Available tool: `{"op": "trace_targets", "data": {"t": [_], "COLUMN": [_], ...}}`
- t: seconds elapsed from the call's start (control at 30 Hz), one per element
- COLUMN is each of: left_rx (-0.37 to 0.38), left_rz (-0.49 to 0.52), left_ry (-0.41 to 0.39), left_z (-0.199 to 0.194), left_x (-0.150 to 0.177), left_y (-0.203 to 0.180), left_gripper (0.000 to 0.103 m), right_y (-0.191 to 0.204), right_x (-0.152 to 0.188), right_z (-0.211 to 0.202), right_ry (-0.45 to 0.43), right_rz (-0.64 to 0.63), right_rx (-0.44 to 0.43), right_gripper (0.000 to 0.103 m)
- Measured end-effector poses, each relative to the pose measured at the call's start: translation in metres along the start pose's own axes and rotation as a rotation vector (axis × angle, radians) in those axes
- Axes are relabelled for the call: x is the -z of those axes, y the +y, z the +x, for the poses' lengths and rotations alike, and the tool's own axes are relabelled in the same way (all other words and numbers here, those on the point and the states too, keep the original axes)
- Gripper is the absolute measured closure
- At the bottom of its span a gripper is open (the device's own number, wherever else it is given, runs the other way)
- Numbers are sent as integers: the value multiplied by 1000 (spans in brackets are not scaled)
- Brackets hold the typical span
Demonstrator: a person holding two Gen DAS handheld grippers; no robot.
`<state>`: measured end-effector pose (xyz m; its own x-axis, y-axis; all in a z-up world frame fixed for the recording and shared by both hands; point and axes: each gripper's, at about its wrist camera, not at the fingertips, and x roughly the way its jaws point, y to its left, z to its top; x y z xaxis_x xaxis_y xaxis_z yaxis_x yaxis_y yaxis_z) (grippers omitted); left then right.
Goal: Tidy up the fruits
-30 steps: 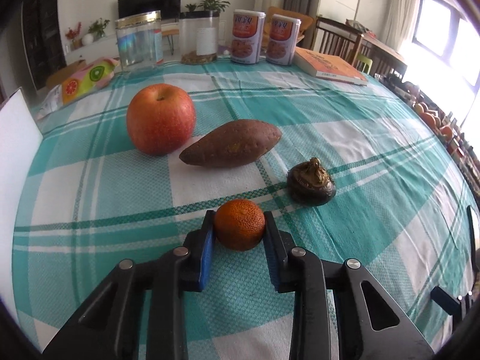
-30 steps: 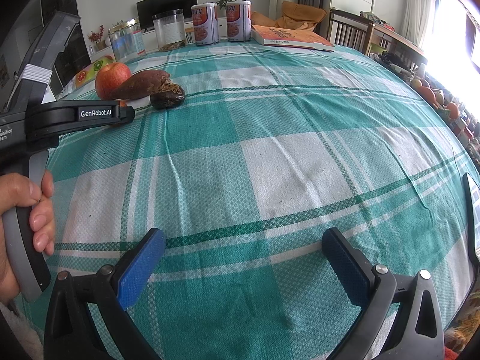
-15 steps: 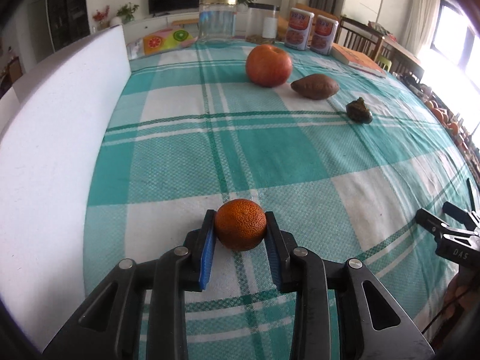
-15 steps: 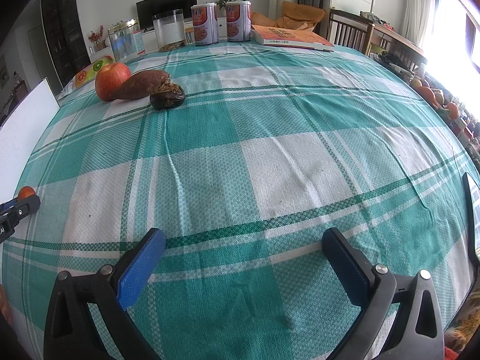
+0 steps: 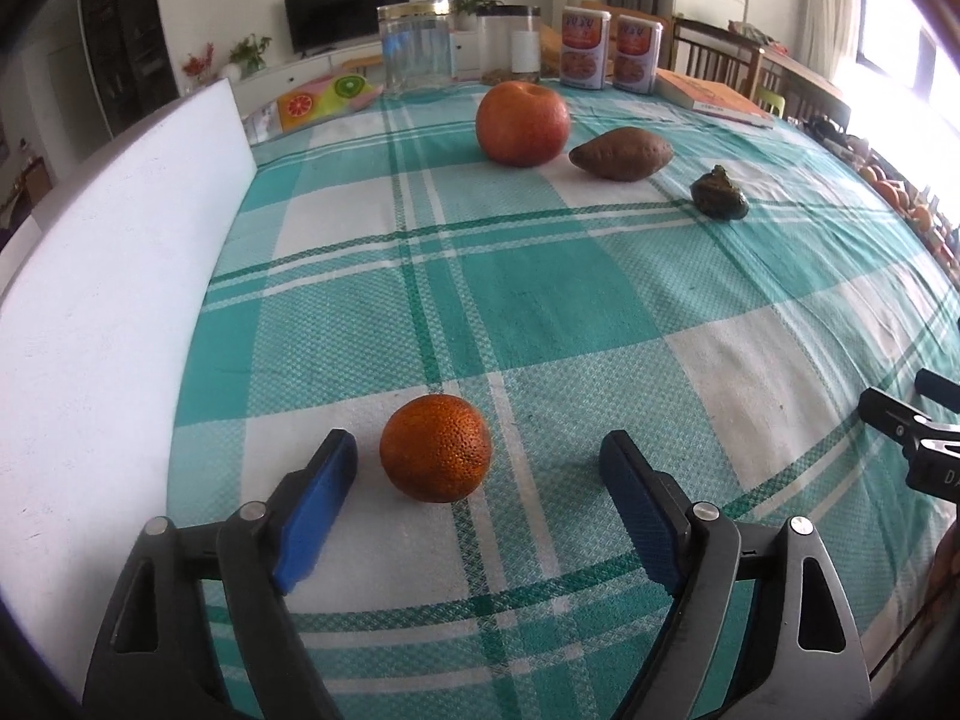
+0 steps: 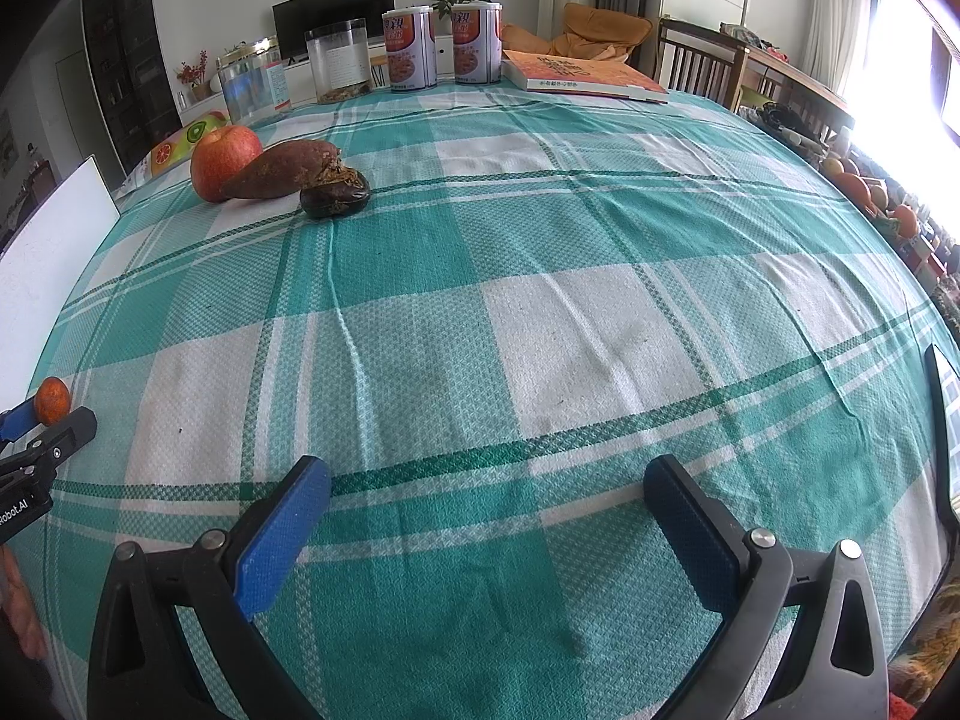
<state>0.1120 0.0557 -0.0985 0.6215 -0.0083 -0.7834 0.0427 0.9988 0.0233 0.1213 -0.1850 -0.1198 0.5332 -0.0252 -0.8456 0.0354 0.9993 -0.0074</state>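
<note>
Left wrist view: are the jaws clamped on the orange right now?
No, the left gripper jaws are opening, and the orange sits on the tablecloth between them with a gap on each side.

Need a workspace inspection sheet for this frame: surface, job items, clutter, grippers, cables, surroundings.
Surface: table under a teal and white checked tablecloth, lightly creased; white board along its left edge.
Job's things: orange resting on the cloth; apple and sweet potato further back.
Clutter: dark figurine, two jars, two cans, book, fruit-print packet.
Grippers: left gripper jaws opening, orange between them, pads clear of it; right gripper open, nothing in it.
Cables: nothing seen.
Surroundings: living room, TV, plants, wooden chairs, bright window at right.
</note>
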Motion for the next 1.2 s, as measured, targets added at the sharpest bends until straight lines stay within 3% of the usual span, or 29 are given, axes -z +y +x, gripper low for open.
{"op": "trace_targets", "data": {"t": [1.0,1.1,1.2], "left_rx": [-6,-6,-6], "left_rz": [-7,-7,-7], "left_ry": [4,4,5], "left_z": [0,0,0], "left_x": [0,0,0], "left_y": [3,3,3], "left_gripper": [12,12,12], "right_y": [-1,-4,10], "right_x": [0,-21,-68], "right_z": [0,1,-7], "right_ry": [16,54,-6], "right_rz": [-26,-33,-108], "right_rx": [-20,-116,-168], "right_gripper": [0,0,0]}}
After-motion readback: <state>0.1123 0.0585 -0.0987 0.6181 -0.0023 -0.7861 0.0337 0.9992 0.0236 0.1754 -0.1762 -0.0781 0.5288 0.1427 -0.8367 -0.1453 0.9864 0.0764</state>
